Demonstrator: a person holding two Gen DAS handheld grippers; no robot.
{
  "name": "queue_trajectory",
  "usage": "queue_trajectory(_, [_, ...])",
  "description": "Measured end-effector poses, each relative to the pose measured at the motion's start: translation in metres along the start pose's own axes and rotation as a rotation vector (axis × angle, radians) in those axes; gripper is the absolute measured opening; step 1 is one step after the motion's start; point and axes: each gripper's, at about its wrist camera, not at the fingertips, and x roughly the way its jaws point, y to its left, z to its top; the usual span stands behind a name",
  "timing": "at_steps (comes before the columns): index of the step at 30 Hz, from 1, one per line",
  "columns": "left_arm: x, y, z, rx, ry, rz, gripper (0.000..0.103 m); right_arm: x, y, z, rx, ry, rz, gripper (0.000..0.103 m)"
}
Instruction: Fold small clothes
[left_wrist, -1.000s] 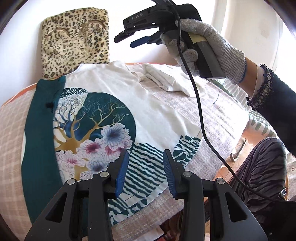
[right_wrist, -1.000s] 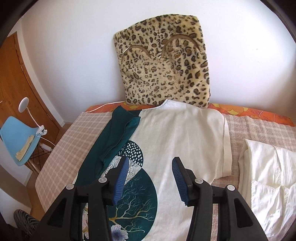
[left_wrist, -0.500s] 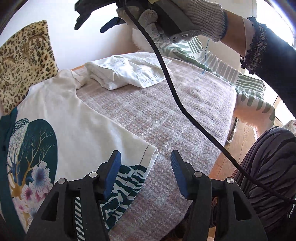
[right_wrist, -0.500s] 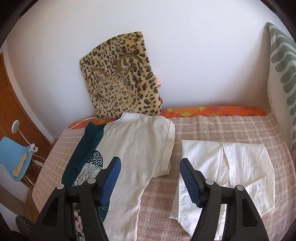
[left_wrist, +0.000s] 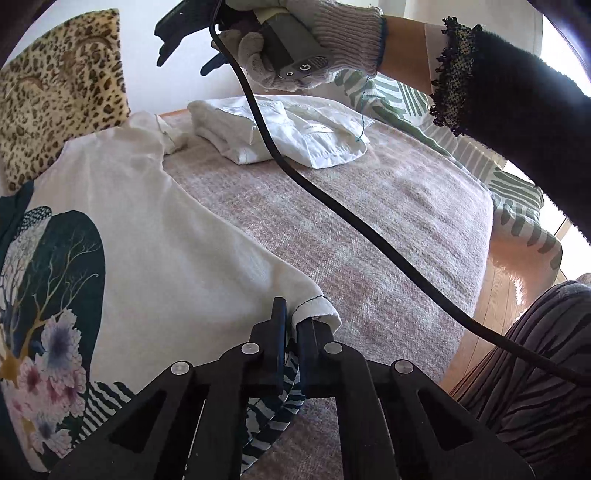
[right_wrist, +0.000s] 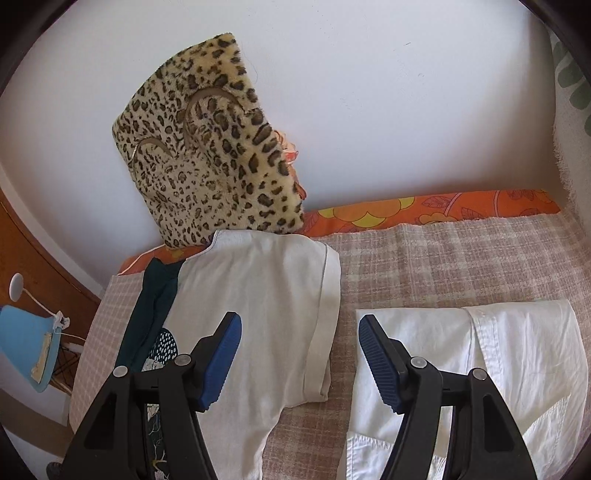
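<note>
A white T-shirt (left_wrist: 147, 229) with a teal tree-and-flower print lies flat on the checked bed cover (left_wrist: 388, 221). My left gripper (left_wrist: 291, 325) is shut on the shirt's near right hem corner. My right gripper (right_wrist: 299, 354) is open and empty, hovering above the shirt's right sleeve (right_wrist: 325, 314); it also shows in the left wrist view (left_wrist: 184, 48), held high in a gloved hand. The shirt (right_wrist: 258, 295) reaches up to the cushion in the right wrist view.
A folded white shirt (left_wrist: 295, 129) lies to the right of the T-shirt, also in the right wrist view (right_wrist: 498, 362). A leopard-print cushion (right_wrist: 210, 147) leans on the wall. A black cable (left_wrist: 332, 199) crosses above the bed. The bed edge and my knee (left_wrist: 535, 369) are at right.
My left gripper moved forward to the shirt's hem corner and closed on it. My right gripper swung right and lower, now over the sleeve and the folded white shirt.
</note>
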Motion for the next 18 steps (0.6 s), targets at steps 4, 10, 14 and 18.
queue_trajectory(4, [-0.011,0.014,0.002,-0.096,-0.044,-0.044,0.002,0.032,-0.008,0.013,0.075,0.034,0.035,0.069])
queue_trajectory(10, [-0.025,0.032,0.005,-0.212,-0.098,-0.085,0.001,0.086,-0.009,0.025,0.122,0.108,0.004,0.069])
queue_trajectory(14, [-0.029,0.034,0.005,-0.22,-0.119,-0.086,0.001,0.116,-0.01,0.033,0.146,0.146,-0.036,0.069])
queue_trajectory(18, [-0.032,0.043,0.002,-0.257,-0.13,-0.099,0.001,0.14,-0.008,0.033,0.114,0.194,-0.102,0.066])
